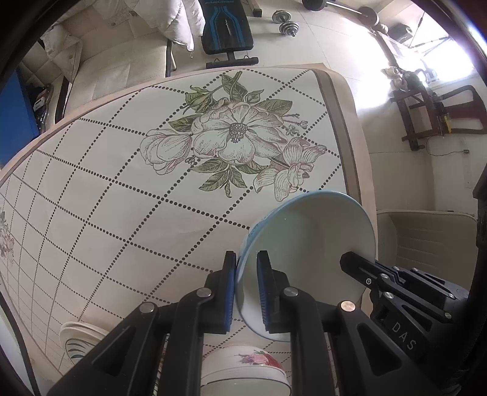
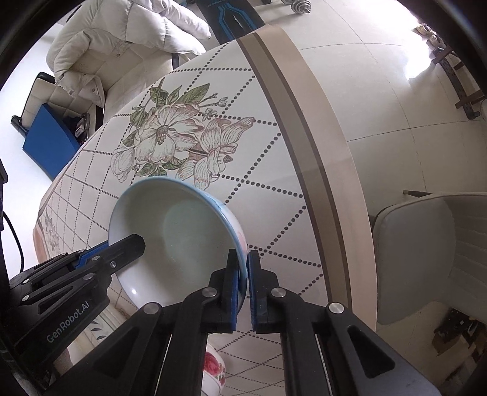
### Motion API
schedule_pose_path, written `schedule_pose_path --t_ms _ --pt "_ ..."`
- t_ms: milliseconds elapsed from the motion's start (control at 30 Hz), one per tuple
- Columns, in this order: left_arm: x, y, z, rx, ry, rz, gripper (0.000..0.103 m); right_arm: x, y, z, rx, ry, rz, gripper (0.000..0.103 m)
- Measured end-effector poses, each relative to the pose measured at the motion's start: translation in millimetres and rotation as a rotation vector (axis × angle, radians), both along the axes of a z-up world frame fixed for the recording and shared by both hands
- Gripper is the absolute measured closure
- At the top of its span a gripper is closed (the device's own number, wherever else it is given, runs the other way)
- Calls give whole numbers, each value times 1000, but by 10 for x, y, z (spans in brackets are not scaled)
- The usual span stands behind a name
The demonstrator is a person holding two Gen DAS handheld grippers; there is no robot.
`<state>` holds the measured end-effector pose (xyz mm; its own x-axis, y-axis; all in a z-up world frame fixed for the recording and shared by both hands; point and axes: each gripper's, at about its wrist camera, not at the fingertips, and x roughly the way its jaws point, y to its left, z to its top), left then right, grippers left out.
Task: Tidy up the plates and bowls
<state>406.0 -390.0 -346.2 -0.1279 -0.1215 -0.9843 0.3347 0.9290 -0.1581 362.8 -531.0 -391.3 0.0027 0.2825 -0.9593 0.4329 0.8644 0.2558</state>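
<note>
A white bowl with a blue outside (image 1: 307, 240) hangs tilted above the table, held by both grippers. My left gripper (image 1: 246, 274) is shut on its left rim. My right gripper (image 2: 243, 268) is shut on its right rim; the bowl (image 2: 179, 231) fills the middle of the right wrist view. The right gripper also shows in the left wrist view (image 1: 359, 268), and the left gripper in the right wrist view (image 2: 127, 246). A stack of floral bowls (image 1: 243, 368) sits below, also low in the right wrist view (image 2: 214, 371). A stack of plates (image 1: 77, 338) lies at lower left.
The table (image 1: 121, 198) has a floral, dotted-grid cloth; its right edge (image 2: 334, 189) runs close by. A pale chair (image 2: 426, 256) stands at the right. A sofa with a white jacket (image 2: 121, 39) and a workout bench (image 1: 226, 27) lie beyond the far edge.
</note>
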Motion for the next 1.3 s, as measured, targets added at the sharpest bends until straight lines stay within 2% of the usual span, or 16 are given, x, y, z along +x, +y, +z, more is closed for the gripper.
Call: schedule_pose_path --t_ms 233,433,567,733,900,1300 --pt "-238 215 396 -11 -36 -5 91 -191 79 418 12 -41 9 96" --pt "-581 524 717 -31 -70 1 91 -569 263 822 38 -85 24 96" --pt "-869 650 814 -20 -86 -15 91 -880 442 969 53 -94 39 96" --pt "-1170 831 708 -2 -57 -16 91 -1233 670 948 65 -78 52 96" --pt "-1371 976 495 5 -8 4 91 -1461 827 789 76 -44 69 96" --pt "-1458 1063 152 42 44 17 91 -1503 975 471 57 19 98 96"
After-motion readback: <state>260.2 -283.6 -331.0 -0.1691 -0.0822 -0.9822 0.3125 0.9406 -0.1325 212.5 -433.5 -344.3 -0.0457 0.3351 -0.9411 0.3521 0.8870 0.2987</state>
